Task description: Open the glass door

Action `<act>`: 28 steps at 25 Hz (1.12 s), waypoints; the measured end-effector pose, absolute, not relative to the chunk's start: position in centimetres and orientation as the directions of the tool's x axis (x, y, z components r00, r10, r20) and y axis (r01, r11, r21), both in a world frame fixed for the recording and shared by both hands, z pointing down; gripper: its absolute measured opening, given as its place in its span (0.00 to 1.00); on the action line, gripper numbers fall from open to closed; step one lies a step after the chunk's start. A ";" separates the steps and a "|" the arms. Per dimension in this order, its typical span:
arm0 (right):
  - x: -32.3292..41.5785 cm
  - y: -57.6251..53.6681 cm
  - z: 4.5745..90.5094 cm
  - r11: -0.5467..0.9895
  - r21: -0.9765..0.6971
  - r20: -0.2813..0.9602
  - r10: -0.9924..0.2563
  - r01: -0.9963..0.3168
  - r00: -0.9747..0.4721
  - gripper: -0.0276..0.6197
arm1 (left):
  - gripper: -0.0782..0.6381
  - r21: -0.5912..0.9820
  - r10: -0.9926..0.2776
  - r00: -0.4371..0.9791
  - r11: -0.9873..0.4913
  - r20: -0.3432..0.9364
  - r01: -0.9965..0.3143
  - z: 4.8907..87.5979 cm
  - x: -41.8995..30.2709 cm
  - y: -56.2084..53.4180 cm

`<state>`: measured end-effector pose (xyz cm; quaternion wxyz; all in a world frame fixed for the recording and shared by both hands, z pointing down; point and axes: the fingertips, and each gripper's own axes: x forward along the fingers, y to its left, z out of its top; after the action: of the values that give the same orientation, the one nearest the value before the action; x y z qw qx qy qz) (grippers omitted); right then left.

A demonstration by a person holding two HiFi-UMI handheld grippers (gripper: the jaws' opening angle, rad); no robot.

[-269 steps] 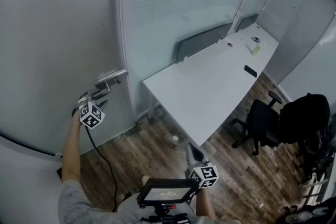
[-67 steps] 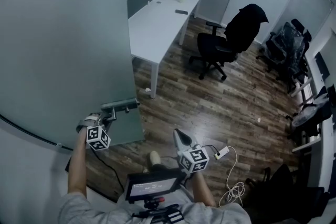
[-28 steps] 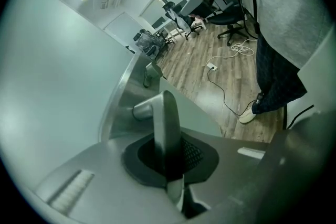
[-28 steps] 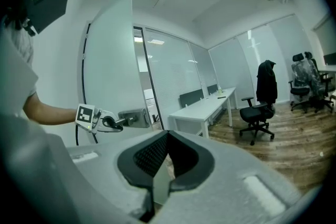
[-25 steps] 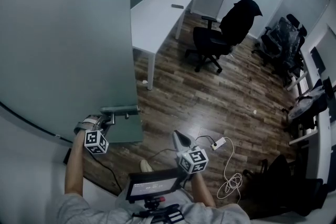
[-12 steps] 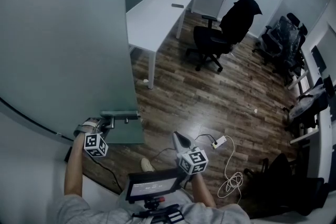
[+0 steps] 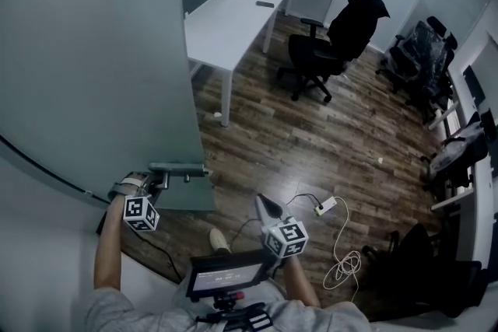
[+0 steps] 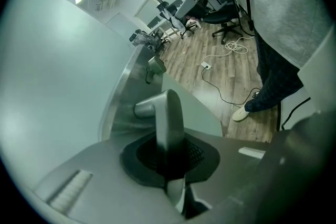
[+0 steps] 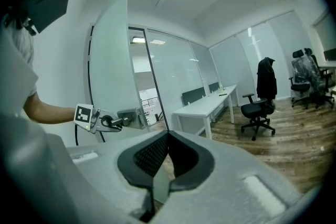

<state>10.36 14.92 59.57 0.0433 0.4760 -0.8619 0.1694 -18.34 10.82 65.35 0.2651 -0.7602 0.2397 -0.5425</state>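
Observation:
The frosted glass door [image 7: 93, 50] stands swung open at the left of the head view. Its metal lever handle [image 7: 177, 166] juts from the door's edge plate. My left gripper [image 7: 161, 178] is shut on that lever; in the left gripper view the handle [image 8: 167, 113] runs between the dark pads [image 8: 202, 155], and the jaws have just been opening slightly with the lever still between them. My right gripper [image 7: 263, 203] hangs low in front of the person, shut with nothing in it [image 9: 167, 136]. The right gripper view also shows the left gripper [image 9: 102, 122] at the handle [image 9: 127, 118].
A long white desk [image 7: 229, 12] stands past the door. A black office chair [image 7: 342, 35] with a jacket stands beside it, with more chairs [image 7: 424, 50] at the right. A power strip and cable [image 7: 324, 207] lie on the wood floor.
The door's edge has shifted a little to the left in the head view, with the left gripper still on the handle. The right gripper has hardly moved in the picture.

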 end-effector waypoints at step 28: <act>11.9 17.0 59.4 0.465 -0.252 0.237 -0.820 -0.848 -0.520 0.05 | 0.14 -0.656 -0.639 0.288 -0.754 0.713 -0.047 65.4 -18.3 13.2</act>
<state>11.87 17.00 59.44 0.0413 0.4880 -0.8549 0.1710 -18.26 13.17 65.41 0.2680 -0.7566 0.2266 -0.5517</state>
